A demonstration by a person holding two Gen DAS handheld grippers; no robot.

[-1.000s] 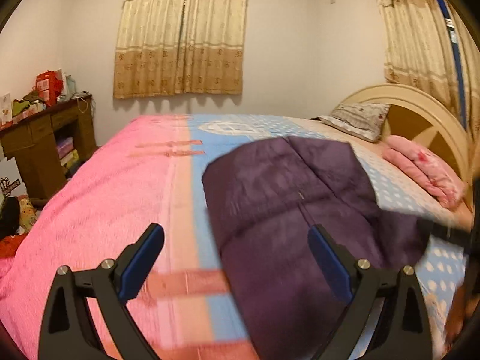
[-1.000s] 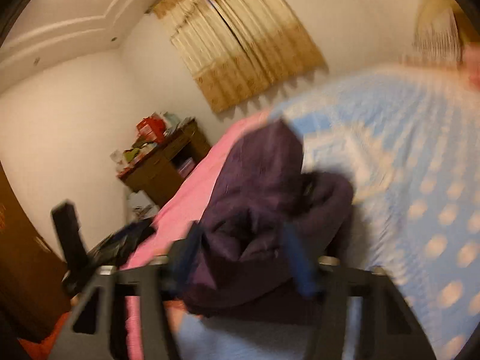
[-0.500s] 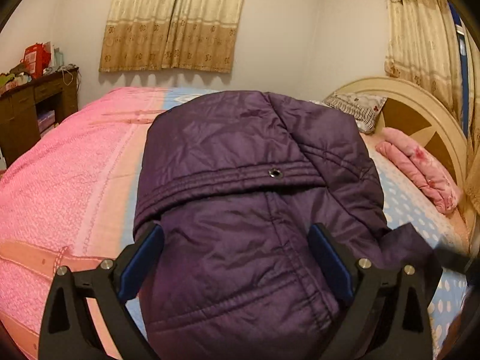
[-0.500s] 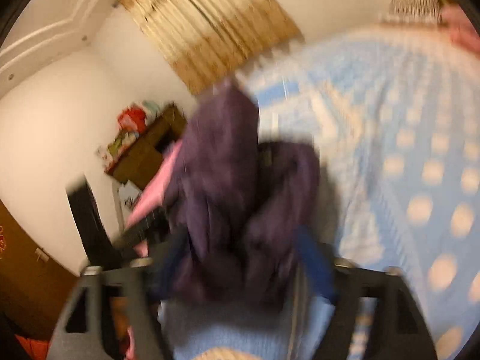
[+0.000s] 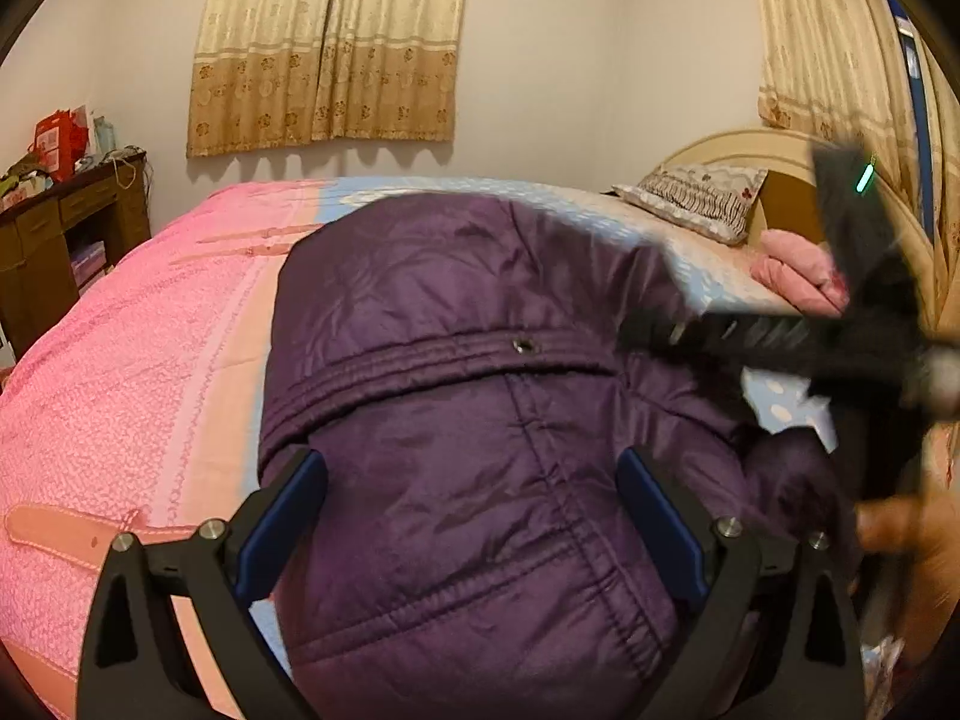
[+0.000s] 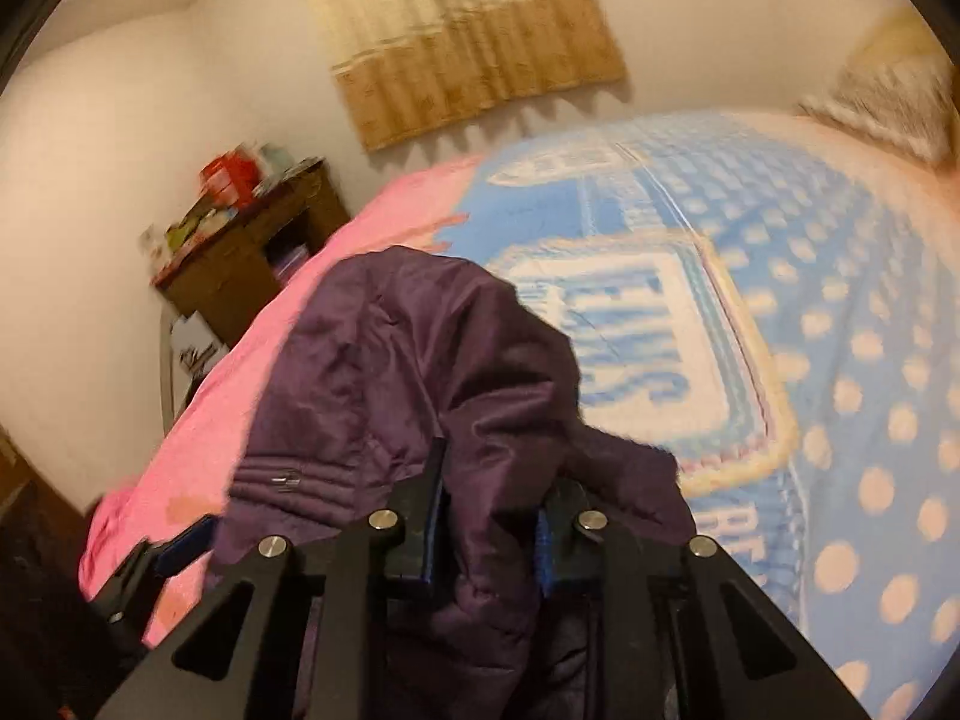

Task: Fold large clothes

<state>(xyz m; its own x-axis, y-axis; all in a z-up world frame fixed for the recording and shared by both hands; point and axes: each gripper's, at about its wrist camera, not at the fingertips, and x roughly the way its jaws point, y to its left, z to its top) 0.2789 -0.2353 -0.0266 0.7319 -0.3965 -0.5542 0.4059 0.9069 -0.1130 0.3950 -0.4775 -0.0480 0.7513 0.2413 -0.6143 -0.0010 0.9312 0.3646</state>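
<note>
Left wrist view gives me the purple padded jacket (image 5: 480, 420) bunched on the bed (image 5: 120, 390), lying along the seam where the pink half of the cover meets the blue dotted half, toward the near edge. My left gripper (image 5: 471, 516) stands spread wide with the jacket bulging between its pads, neither pad visibly pressing. My right gripper (image 6: 489, 516) is closing, its jaws nearly together with a fold of jacket fabric between them; motion blur makes it hard to say how firmly it bites.

I judge the jacket light but bulky, springy with filling, its shell slick, so a pinch on a stitched seam or hem should hold better than one on a puffed panel. The bed is soft and will give under pressure. Curtains (image 5: 324, 42) hang behind, a wooden desk (image 5: 66, 240) stands off the far left corner, and pillows (image 5: 696, 198) lie at the headboard.
</note>
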